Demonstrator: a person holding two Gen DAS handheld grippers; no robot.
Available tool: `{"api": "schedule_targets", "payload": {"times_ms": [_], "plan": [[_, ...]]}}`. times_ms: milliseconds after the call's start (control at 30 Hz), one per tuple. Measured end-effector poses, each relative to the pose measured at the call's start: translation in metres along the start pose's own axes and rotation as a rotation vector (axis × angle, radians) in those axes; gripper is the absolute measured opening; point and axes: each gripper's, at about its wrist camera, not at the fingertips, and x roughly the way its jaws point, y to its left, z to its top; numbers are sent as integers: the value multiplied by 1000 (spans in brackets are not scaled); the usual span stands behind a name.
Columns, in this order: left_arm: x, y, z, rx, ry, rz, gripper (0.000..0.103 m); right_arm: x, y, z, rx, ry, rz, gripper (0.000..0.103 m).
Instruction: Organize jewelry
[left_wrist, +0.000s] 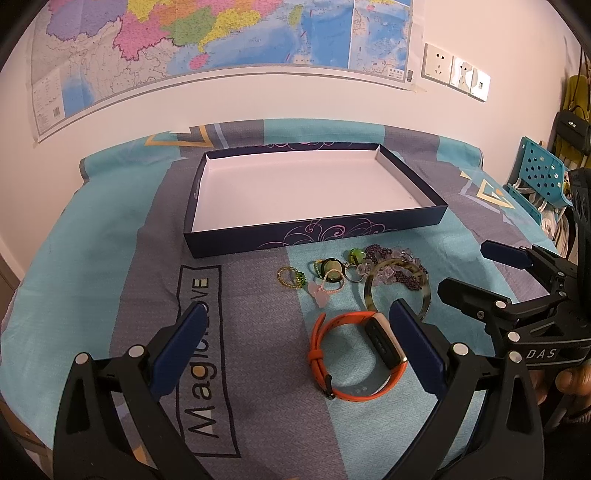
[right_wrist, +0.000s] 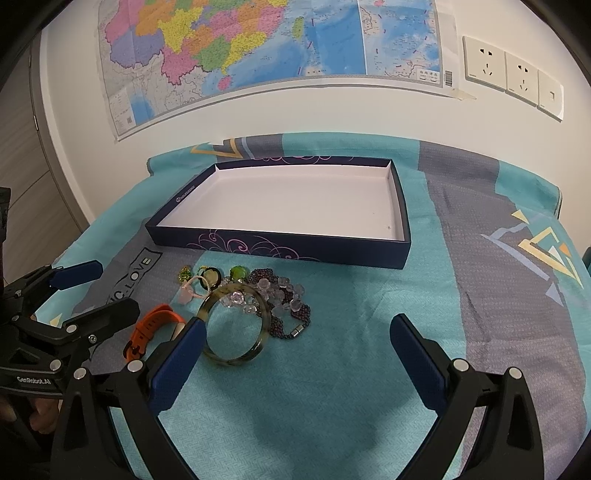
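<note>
Both grippers, left (left_wrist: 295, 339) and right (right_wrist: 297, 349), spread wide, holding nothing, near jewelry heap w/ orange watch (left_wrist: 354, 354) and bangle (right_wrist: 234, 325), just before box (left_wrist: 314, 192); surface apparently a bed.

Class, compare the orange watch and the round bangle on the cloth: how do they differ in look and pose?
The watch has a bright orange strap with a dark screen; the bangle is a plain mottled olive ring. The watch lies alone; the bangle overlaps the beads. Both rest on the cloth, outside the box.
</note>
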Motion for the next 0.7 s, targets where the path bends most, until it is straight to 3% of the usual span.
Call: {"api": "schedule_targets", "payload": {"times_ms": [500, 633, 700], "plan": [[3, 5, 1, 7, 7, -22, 97, 3, 1, -2, -12, 22, 50, 96], [4, 8, -1, 24, 13, -43, 97, 5, 4, -4, -25, 35, 78, 86], [6, 8, -3, 42, 22, -61, 91, 6, 5, -4, -25, 44, 98, 77]]}}
